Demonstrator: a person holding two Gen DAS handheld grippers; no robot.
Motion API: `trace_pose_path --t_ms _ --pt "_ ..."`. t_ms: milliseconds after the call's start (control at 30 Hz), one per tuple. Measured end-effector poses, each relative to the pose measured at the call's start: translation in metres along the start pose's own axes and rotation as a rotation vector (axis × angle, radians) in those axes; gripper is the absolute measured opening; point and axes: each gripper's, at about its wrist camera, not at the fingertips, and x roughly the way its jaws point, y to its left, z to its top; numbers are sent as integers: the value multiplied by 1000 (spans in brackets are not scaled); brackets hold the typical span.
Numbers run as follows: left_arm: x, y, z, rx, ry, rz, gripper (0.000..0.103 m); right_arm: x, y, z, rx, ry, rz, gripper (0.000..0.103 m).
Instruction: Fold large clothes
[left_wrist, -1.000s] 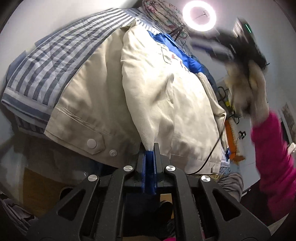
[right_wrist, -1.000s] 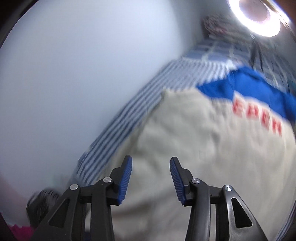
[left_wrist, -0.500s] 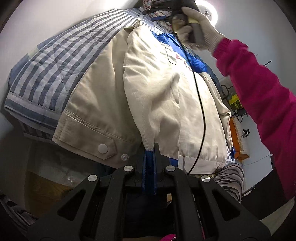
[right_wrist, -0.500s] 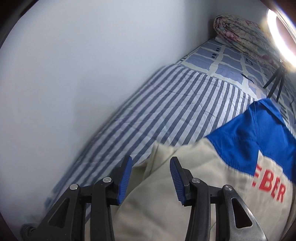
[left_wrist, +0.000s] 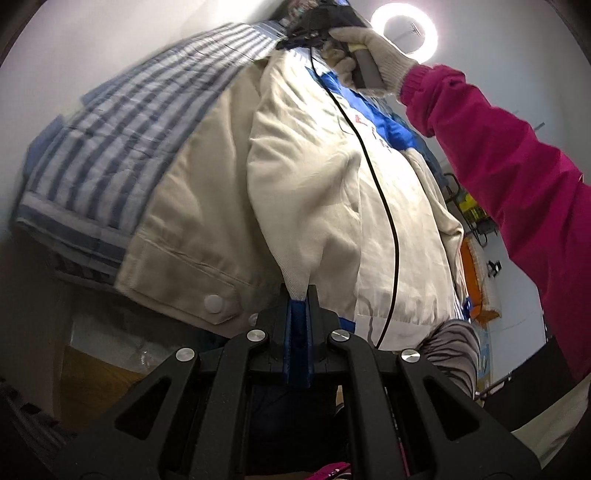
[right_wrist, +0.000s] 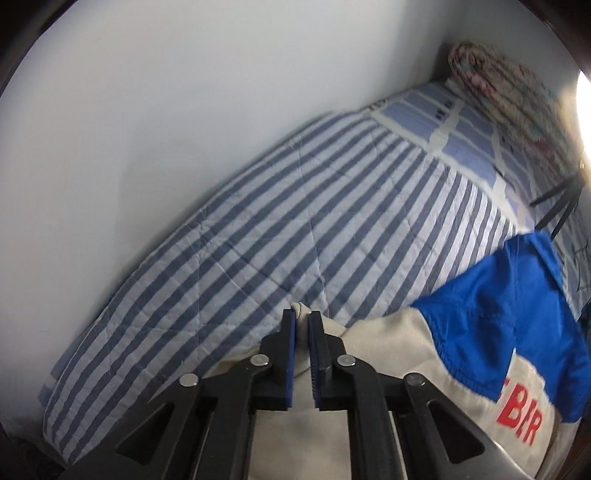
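A cream jacket (left_wrist: 314, 192) with a blue yoke and red lettering lies spread on a blue-and-white striped bed cover (left_wrist: 122, 125). My left gripper (left_wrist: 300, 299) is shut on the jacket's near hem edge. At the far end, my right gripper (right_wrist: 301, 317) is shut on a cream fold of the jacket (right_wrist: 388, 350) near its shoulder. In the left wrist view a gloved hand (left_wrist: 373, 55) in a magenta sleeve (left_wrist: 498, 166) holds that right gripper (left_wrist: 291, 42) down at the jacket's far corner. A black cable (left_wrist: 384, 206) trails across the jacket.
A white wall (right_wrist: 166, 110) runs along the bed's far side. A rolled floral quilt (right_wrist: 506, 85) lies at the head of the bed. A ring light (left_wrist: 404, 33) glows above. A tripod leg (right_wrist: 554, 210) stands on the bed. Brown floor (left_wrist: 99, 373) shows below the bed edge.
The right gripper swept across the jacket to its far corner by the striped cover, came down, and shut on the cream fold. My left gripper stayed shut on the hem.
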Motion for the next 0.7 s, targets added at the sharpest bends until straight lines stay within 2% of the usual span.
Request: trace_pose_path --t_ms 100,200,267,367,400,467,500,533,633,700 --pt "-24 5 3 -18 -54 46 3 -6 -7 10 61 -41 27 2" --pt "-29 18 7 -40 -75 91 3 2 -15 19 139 -61 75 2" --pt "-21 27 7 -62 -61 121 3 16 -15 21 159 -49 84 2" --pt "0 42 5 -95 7 154 3 46 -6 22 162 -19 68 2" --pt "2 43 5 -94 13 154 3 54 -1 22 149 -9 50 4" --pt "4 36 4 -60 17 170 3 58 2 21 140 -4 46 13" --pt "4 35 3 -58 12 178 3 50 -1 20 144 -20 55 24" --pt "3 35 2 -62 12 177 3 40 -6 18 157 -41 64 30" --pt "1 38 3 -86 10 162 3 -2 -27 5 187 -100 122 34" --pt "-4 38 5 -98 11 148 11 -34 -43 -15 209 -125 160 36"
